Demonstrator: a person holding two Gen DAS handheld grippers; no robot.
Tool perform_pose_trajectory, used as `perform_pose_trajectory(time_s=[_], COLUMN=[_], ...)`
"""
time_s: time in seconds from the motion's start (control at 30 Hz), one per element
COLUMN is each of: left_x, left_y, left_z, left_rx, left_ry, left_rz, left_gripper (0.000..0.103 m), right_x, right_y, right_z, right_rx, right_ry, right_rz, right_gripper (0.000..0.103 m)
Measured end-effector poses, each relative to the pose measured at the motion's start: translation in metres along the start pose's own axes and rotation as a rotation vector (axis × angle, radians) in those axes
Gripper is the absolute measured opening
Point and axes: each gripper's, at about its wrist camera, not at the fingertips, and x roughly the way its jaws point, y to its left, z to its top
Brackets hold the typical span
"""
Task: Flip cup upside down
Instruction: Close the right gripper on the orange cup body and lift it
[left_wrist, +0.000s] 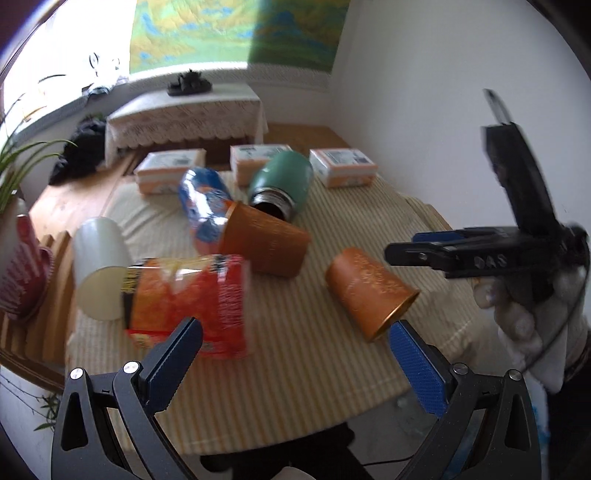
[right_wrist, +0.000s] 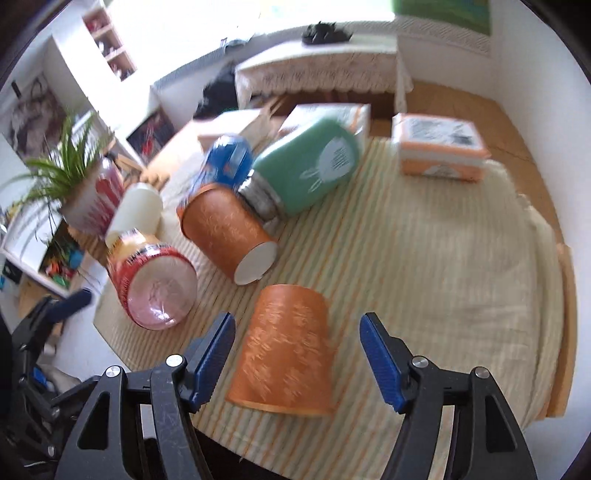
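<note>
An orange cup (right_wrist: 284, 350) lies on its side on the striped cloth, its rim toward me, between the open fingers of my right gripper (right_wrist: 297, 356). It also shows in the left wrist view (left_wrist: 369, 291), with the right gripper (left_wrist: 410, 251) above and to its right. My left gripper (left_wrist: 295, 365) is open and empty above the table's front edge. A second orange cup (right_wrist: 225, 232) lies on its side further back, also in the left wrist view (left_wrist: 266, 240).
A red snack can (left_wrist: 188, 299), a white cup (left_wrist: 98, 269), a blue can (left_wrist: 201, 206) and a green flask (right_wrist: 310, 170) lie on the cloth (right_wrist: 424, 266). Orange boxes (right_wrist: 439, 147) stand at the back. A plant (right_wrist: 70, 177) stands at the left.
</note>
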Motion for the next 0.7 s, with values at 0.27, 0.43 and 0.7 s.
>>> perform_pose_trajectory(time_s=[0.27,0.43,0.7], left_x=[0.058,0.108,0.136], left_y=[-0.043,-0.046,-0.053], left_z=[0.042,0.052,0.058], left_rx=[-0.091,-0.204,-0.264], left_ry=[0.149,0.287,0.317], left_rz=[-0.070,-0.079,-0.077], left_gripper=[0.099,0.082,0.073], right_x=[-0.047,-0.062,-0.074], right_y=[-0.040,-0.056,-0.064], right_z=[-0.054,-0.078,-0.095], right_rx=[0.085,0.140,0.143], right_ry=[-0.157,-0.215,-0.266], right_rz=[-0.114,-0.110,-0.146], right_gripper=[0.066,0.066,0.066])
